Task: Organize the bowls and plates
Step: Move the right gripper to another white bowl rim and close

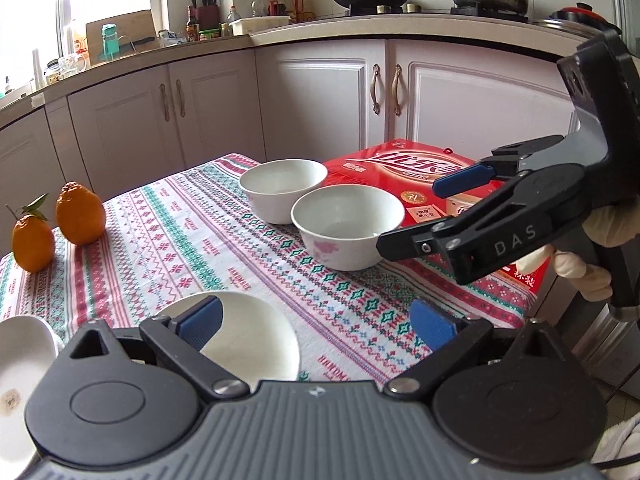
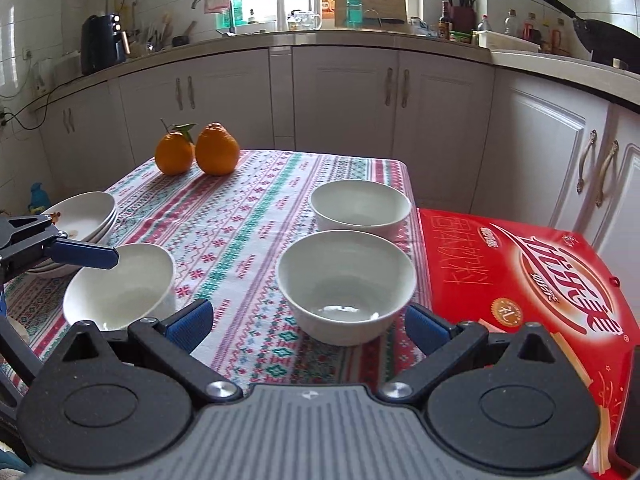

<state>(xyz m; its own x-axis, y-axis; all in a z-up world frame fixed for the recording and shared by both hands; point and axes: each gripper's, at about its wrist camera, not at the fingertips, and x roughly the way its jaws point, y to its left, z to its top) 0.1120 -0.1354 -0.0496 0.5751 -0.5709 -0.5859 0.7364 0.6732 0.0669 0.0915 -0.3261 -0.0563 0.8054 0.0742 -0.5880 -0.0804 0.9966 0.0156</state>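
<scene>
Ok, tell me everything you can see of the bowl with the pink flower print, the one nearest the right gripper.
The flower-print bowl is a white, glossy, ceramic-looking round bowl with a faint pink flower on its outer wall. It stands upright and empty on the patterned tablecloth, beside the red box, just in front of a plain white bowl; whether the two touch is unclear. The right gripper is open, its fingers either side of the bowl without gripping it.

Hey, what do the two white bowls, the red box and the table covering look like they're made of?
The near bowl and far bowl look like glazed ceramic or porcelain: smooth white walls with glossy highlights, though melamine can't be ruled out. The red box looks like printed cardboard with a slight sheen and creased edges. The tablecloth looks like woven cotton-type fabric, matte, with a stitched-looking pattern.
</scene>
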